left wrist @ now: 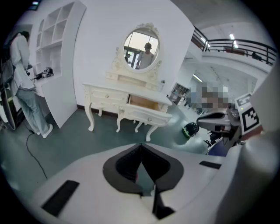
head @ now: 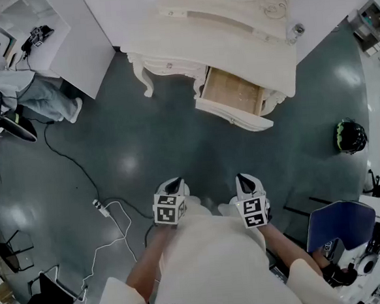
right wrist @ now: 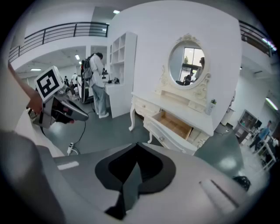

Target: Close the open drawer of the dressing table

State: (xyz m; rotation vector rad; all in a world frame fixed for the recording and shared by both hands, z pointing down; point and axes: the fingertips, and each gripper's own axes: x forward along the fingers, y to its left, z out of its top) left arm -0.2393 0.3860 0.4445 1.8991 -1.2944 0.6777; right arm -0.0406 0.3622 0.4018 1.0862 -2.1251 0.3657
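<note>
My left gripper (head: 173, 182) and right gripper (head: 246, 180) are both squeezed closed on nothing, near my body. The drawer (head: 233, 92) sticks out open from the white dressing table (head: 260, 50), well away from them.

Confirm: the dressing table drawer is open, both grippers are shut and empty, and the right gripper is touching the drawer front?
Not touching. The head view shows the right gripper close to the person's body, with bare floor between it and the open drawer of the dressing table. The rest holds: the left gripper and the right are both shut and empty.
</note>
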